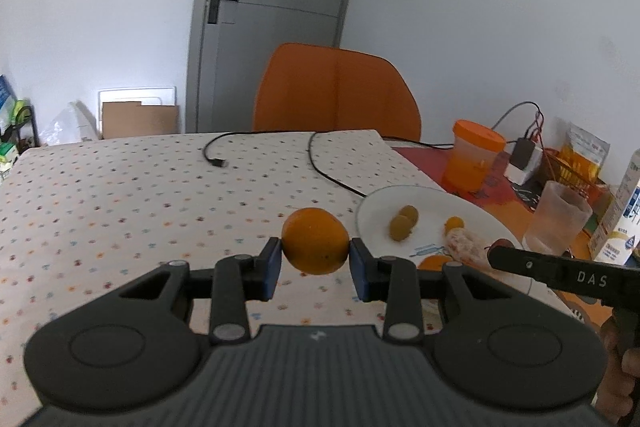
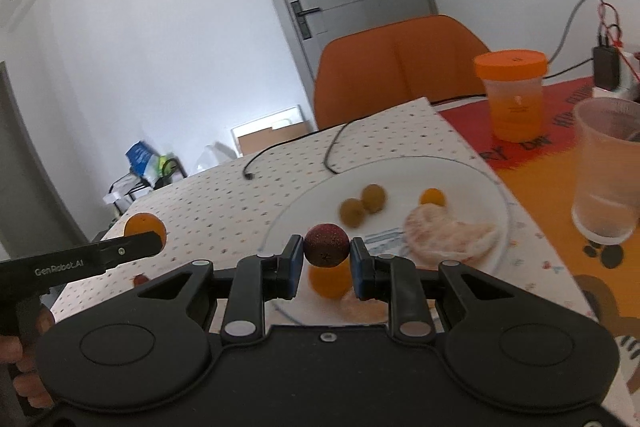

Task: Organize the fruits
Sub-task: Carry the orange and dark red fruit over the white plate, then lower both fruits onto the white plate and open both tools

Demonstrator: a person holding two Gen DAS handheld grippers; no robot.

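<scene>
My left gripper (image 1: pixel 315 249) is shut on an orange (image 1: pixel 315 242), held above the dotted tablecloth just left of the white plate (image 1: pixel 476 217). My right gripper (image 2: pixel 326 253) is shut on a small dark red round fruit (image 2: pixel 326 245), held over the near part of the white plate (image 2: pixel 472 183). On the plate lie two green-brown fruits (image 2: pixel 362 205), a small orange fruit (image 2: pixel 433 197), a peeled citrus piece (image 2: pixel 448 231) and another orange fruit (image 2: pixel 330 279) under my right gripper. The left gripper (image 2: pixel 154 241) with its orange (image 2: pixel 145 223) shows at the left of the right wrist view.
An orange-lidded jar (image 2: pixel 513 95) and a frosted plastic cup (image 2: pixel 608 167) stand right of the plate. A black cable (image 1: pixel 320 163) lies on the dotted cloth (image 1: pixel 120 195). An orange chair (image 1: pixel 336 91) stands behind the table. A milk carton (image 1: pixel 622 219) is at far right.
</scene>
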